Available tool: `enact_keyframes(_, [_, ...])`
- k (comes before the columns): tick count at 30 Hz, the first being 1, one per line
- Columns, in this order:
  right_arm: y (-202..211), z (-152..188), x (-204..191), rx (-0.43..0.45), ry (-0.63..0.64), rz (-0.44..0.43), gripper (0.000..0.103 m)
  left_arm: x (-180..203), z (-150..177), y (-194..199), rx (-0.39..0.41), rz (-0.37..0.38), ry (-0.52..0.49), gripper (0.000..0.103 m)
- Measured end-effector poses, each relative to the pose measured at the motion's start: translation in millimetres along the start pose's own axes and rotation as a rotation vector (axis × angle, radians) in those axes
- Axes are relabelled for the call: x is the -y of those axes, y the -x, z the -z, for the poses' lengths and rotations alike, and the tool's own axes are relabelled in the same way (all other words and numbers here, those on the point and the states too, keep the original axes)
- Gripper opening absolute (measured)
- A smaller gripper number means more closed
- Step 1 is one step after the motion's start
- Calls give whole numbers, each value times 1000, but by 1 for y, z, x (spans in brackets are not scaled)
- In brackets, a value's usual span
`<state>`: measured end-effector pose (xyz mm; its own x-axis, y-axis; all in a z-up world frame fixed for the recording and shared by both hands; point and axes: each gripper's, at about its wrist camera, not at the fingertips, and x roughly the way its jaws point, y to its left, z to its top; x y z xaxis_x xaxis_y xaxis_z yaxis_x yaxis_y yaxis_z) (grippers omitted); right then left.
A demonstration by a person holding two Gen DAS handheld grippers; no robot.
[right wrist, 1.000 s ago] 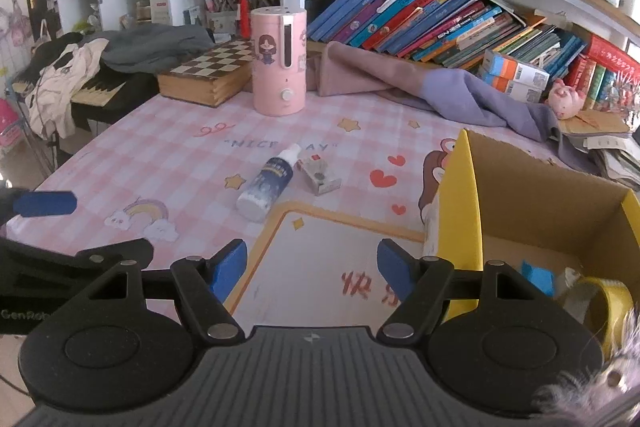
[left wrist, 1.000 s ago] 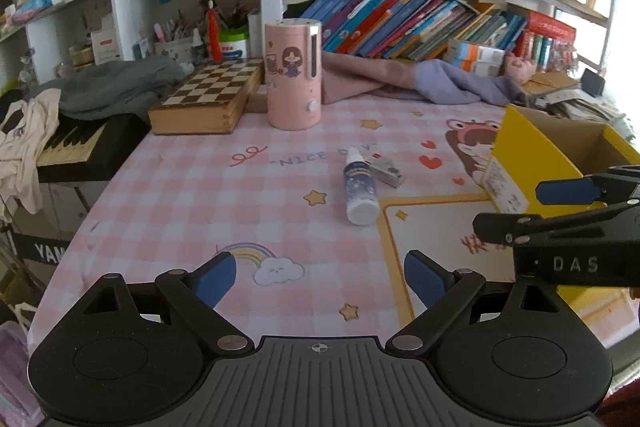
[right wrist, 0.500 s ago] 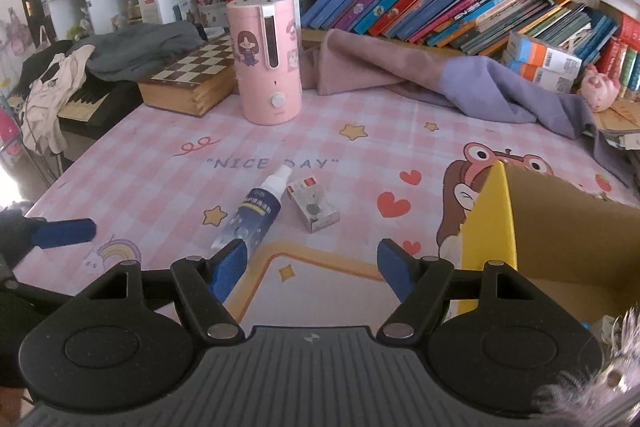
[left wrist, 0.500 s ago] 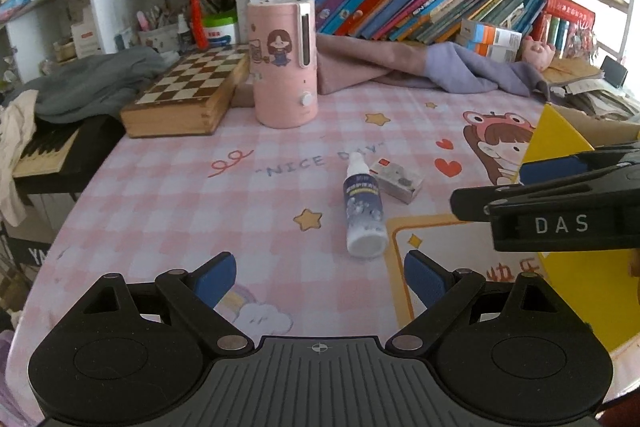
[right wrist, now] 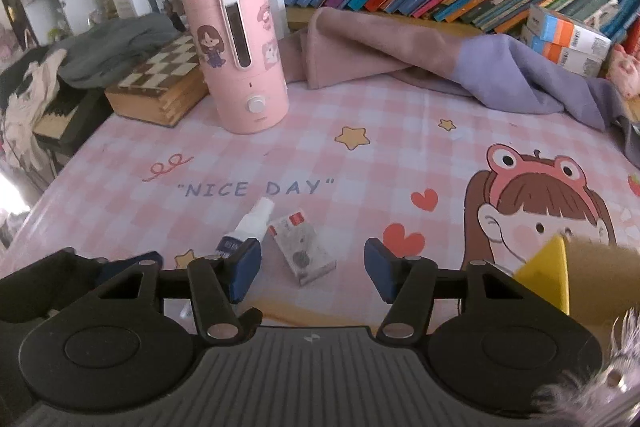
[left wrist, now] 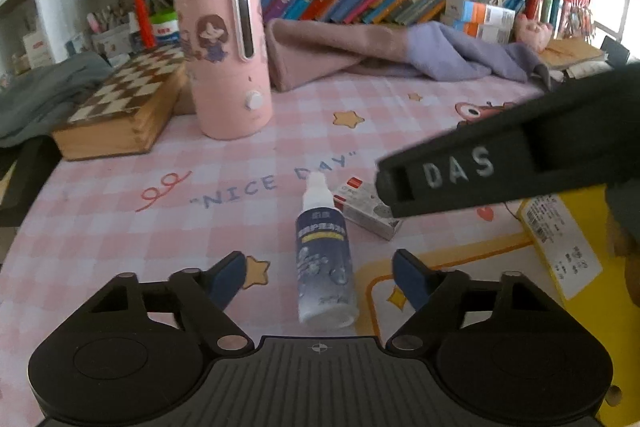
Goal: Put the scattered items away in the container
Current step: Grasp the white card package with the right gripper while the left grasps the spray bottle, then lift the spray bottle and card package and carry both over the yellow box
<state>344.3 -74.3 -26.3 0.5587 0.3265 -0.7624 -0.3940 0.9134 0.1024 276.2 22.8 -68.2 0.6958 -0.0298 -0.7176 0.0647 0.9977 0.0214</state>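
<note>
On the pink mat, spray bottle (left wrist: 325,259) and small box (right wrist: 302,250) lie uncollected beside the yellow container (left wrist: 568,247), each framed by the closing, still-empty left gripper (left wrist: 320,277) and right gripper (right wrist: 312,273).

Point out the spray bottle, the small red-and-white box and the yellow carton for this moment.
spray bottle (left wrist: 324,259), left wrist view, on its dark label
small red-and-white box (right wrist: 303,251), right wrist view, on its top face
yellow carton (left wrist: 576,227), left wrist view, on its yellow outer wall
</note>
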Motion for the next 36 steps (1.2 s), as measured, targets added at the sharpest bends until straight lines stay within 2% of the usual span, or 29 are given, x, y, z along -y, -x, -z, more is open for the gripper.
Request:
enact_keyframes(2, [-7,-5,0,-15,17,-1,57,-2,0,-7,-16,1,7,53])
enact_keyframes(3, [-10,-6,0,-20,23,-1,57,-4,1,-10,-29,5,12,48])
enact_keyframes(5, [-16,-9,-1,-33,39,-4,57,-10,3,-16,-56,26,31,32])
enact_keyframes(15, [-54,-17,-7,-115,87,-12,55,-45,11,-2,-75,2,123,31])
enact_keyframes(23, [-77,-15,-20,-162,153,-4,54,-71,18,23,-64,31,229,31])
enact_keyframes(26, [-79,-17,-22,-159,157,-8,47,-78,18,36,-49,33,257,31])
enact_keyframes(28, [-78,-17,-22,-150,166,-14,31,-82,18,43,-42,32,268,31])
enact_keyframes(36, [-61,-14,-22,-109,125,-4,29,-86,13,69,6,42,265,31])
